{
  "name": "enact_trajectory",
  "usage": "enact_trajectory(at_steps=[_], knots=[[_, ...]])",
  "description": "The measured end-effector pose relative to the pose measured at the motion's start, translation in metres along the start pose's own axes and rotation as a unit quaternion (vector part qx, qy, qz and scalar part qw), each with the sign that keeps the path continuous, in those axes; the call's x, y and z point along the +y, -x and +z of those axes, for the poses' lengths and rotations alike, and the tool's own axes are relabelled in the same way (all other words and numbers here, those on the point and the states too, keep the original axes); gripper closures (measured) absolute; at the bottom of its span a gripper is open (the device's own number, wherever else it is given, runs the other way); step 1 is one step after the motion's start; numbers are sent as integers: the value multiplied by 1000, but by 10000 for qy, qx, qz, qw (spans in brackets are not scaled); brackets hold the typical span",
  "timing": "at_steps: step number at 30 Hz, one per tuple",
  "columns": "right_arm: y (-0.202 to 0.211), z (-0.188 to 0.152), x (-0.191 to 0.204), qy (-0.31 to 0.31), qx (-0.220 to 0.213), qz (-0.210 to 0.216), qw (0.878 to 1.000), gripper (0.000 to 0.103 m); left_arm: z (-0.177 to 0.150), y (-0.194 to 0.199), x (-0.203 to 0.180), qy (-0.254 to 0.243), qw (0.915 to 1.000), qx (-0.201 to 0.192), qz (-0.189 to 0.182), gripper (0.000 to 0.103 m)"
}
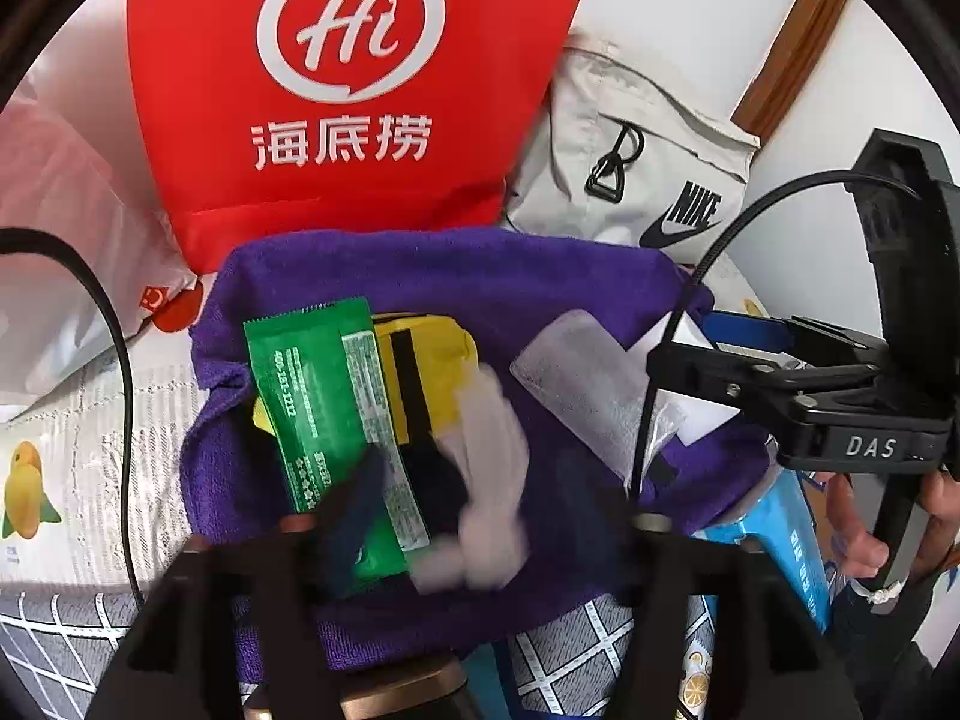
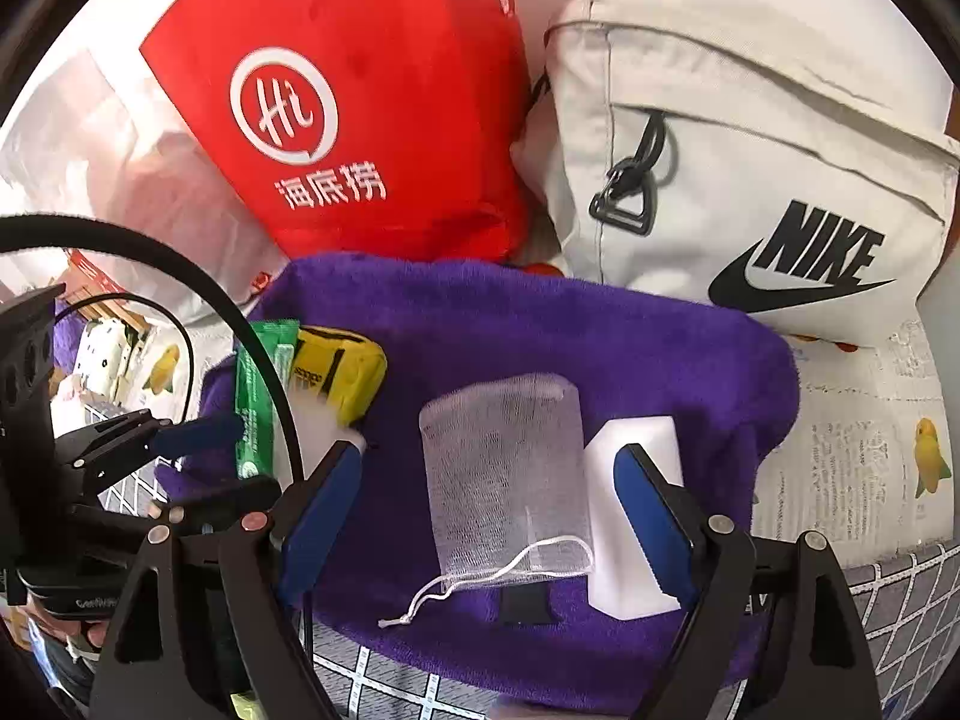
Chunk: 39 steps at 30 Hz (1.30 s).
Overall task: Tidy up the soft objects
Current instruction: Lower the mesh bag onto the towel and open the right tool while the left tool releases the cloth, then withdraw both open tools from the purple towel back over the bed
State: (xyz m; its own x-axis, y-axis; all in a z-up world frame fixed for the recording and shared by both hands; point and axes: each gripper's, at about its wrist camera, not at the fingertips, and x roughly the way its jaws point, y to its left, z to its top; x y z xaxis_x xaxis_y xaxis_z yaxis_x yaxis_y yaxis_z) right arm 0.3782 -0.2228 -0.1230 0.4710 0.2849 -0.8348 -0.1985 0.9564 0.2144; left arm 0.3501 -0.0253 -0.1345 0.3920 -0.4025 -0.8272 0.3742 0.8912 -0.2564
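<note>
Right now the right gripper [image 2: 489, 495] has its jaws spread wide, pinching nothing, and the white mesh drawstring pouch [image 2: 504, 480] lies flat on the purple towel [image 2: 600, 336] squarely between them. Its cord trails toward the camera. Just past the right-hand jaw, partly behind it, sits a white block [image 2: 636, 564], touching the pouch's edge.

Over to the left gripper [image 1: 480, 516]: jaws apart there too, gripping nothing firmly as far as I can tell. A whitish soft thing [image 1: 486, 480] is smeared with blur between them, so whether it is falling, resting or brushing a pad, I cannot say. The green sachet [image 1: 324, 414] lies just ahead of the left-hand jaw, running under its tip, and overlaps the yellow pouch [image 1: 438, 372] beyond it.

Further out, behind the towel, stand a red bag [image 1: 336, 90] and a pale Nike bag [image 2: 750, 150]; the towel rests on what looks like a bed, with checked and fruit-printed covers.

Progress? I'd call it midway. Five small items are gathered on the towel, two loose clusters, one per gripper. Nothing is held, though, and nothing looks bagged or wrapped yet, so the tidying away seems still to come.
</note>
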Motion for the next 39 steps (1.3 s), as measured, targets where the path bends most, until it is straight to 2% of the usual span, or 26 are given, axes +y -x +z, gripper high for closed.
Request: enact_trajectory(at_steps=[10, 15, 18, 21, 29, 36, 39], knots=[[24, -1, 3, -8, -225, 17, 9997, 17, 3, 23, 8, 127, 9997, -180, 108, 37], [45, -6, 13, 109, -396, -41, 9991, 17, 3, 41, 8, 31, 9985, -261, 489, 37], [60, -14, 22, 184, -428, -90, 9989, 17, 3, 53, 10, 41, 9982, -321, 496, 37], [78, -30, 32, 320, -522, -187, 9980, 17, 3, 64, 11, 67, 9979, -413, 504, 37], [110, -96, 67, 599, -559, -32, 9966, 17, -2, 99, 2, 14, 9964, -666, 526, 37], [117, -151, 85, 789, -247, -57, 9966, 17, -10, 139, -29, -344, 9917, -1105, 557, 32], [113, -175, 90, 871, -97, 4, 9961, 18, -18, 149, -39, -454, 9923, -1025, 536, 32]])
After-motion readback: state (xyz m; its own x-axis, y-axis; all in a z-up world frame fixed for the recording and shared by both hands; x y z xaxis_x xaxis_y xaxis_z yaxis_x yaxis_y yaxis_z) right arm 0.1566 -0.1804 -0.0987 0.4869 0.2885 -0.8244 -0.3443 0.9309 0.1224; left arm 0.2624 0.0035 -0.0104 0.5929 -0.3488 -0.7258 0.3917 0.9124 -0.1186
